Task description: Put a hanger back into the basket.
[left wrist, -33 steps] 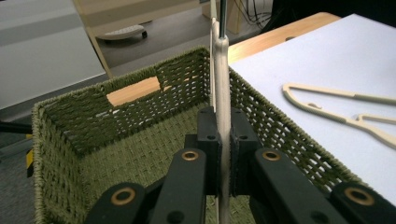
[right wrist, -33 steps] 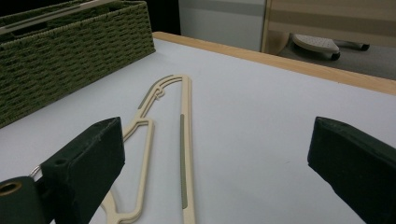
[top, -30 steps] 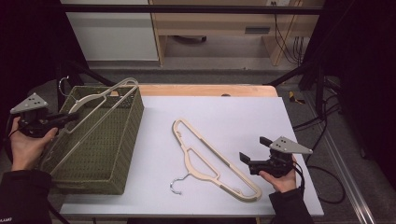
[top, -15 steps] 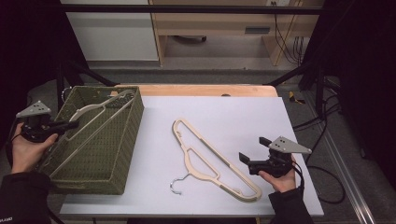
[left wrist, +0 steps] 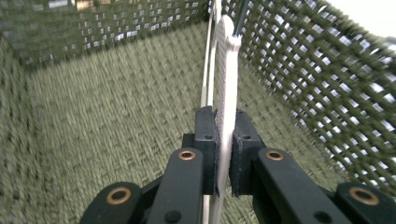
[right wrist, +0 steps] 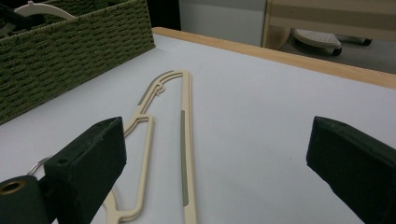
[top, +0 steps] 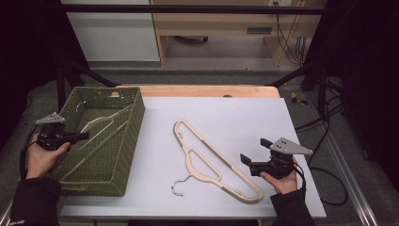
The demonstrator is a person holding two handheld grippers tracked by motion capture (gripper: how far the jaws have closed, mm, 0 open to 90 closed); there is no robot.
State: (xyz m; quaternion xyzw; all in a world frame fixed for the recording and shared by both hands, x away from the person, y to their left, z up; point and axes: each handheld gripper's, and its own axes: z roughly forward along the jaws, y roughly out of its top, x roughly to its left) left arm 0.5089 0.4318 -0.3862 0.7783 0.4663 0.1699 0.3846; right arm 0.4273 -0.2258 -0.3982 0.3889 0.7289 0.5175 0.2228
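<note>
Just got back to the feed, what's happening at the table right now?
The left hand-held gripper is shut on a cream hanger, holding it inside the green woven basket. A second hanger lies flat on the white table. The right hand-held gripper is open, resting near that hanger's lower end.

Olive-green woven basket [top: 123,141]; cream hanger [top: 214,162] with grey-green strips; white table [top: 244,117], wood edge; black jaws.

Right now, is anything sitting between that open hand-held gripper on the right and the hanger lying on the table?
Nothing visible. The right hand-held gripper is open beside the cream hanger, with bare white table between them. The green basket stands farther left, out of the way.
</note>
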